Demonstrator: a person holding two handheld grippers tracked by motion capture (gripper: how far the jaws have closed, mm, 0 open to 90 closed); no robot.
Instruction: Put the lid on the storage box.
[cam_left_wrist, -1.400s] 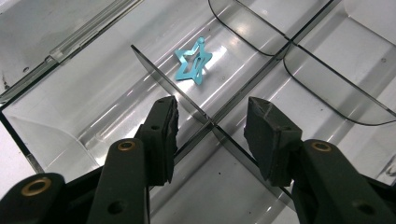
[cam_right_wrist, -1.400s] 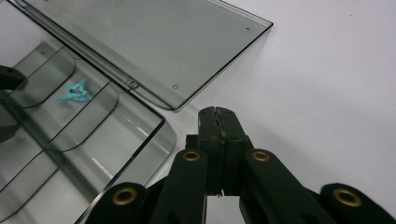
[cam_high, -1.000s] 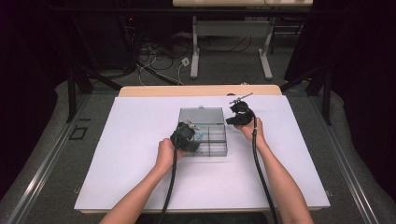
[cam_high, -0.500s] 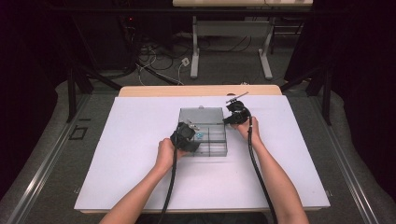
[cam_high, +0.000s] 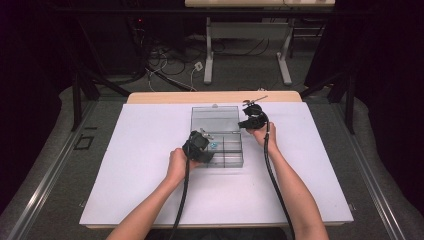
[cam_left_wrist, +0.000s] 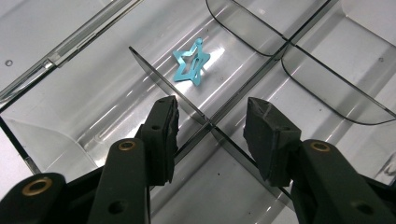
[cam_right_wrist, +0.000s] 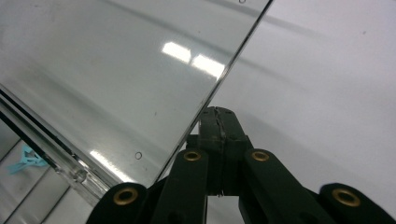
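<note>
Box dividers (cam_left_wrist: 196, 109) block sideways travel btwn compartments, open from above; the star clip (cam_left_wrist: 190, 67) sits in the upper-centre one. Open lid (cam_right_wrist: 116, 79) walls off frame left in right gripper view; white mat (cam_high: 125, 165) lower left free
</note>
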